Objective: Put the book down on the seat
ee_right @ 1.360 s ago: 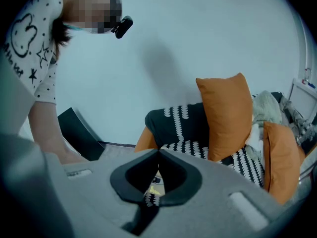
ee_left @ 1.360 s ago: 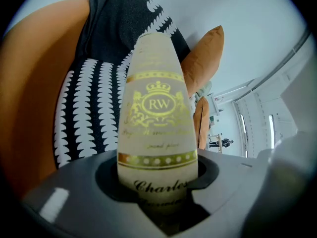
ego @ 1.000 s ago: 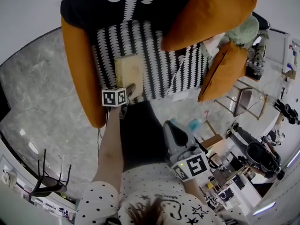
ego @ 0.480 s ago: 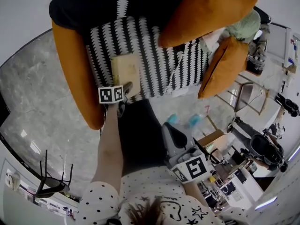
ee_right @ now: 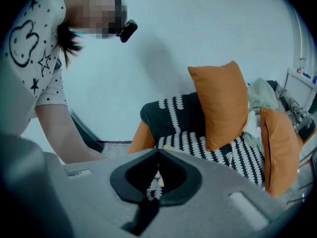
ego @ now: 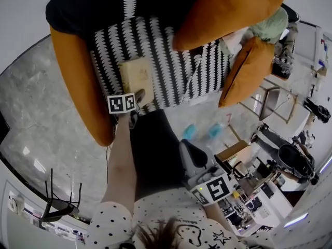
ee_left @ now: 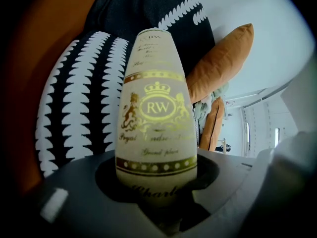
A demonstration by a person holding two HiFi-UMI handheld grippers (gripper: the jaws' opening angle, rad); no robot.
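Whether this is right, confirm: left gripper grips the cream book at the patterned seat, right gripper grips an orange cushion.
Wrong on the right gripper: the right gripper view shows its jaws together and empty, well short of the orange cushion. The left gripper does grip the cream book at the patterned seat.

Cream, gold-crested book (ego: pixel 136 77) — black-and-white patterned seat (ego: pixel 174 56), orange cushions (ego: pixel 223 9), grey marbled floor (ego: pixel 36 113)

- Big orange cushion (ego: pixel 228 12) up top, propped at a slant.
- Second orange cushion (ego: pixel 244 77) just right of it, on edge.
- Pale green cloth (ego: pixel 270 27) bunched behind them.
- Grey marble floor (ego: pixel 36 113) all around.
- Black metal chair frame (ego: pixel 57 198) low left.
- Two light-blue items (ego: pixel 189 132) on the floor, too small to tell what they are.
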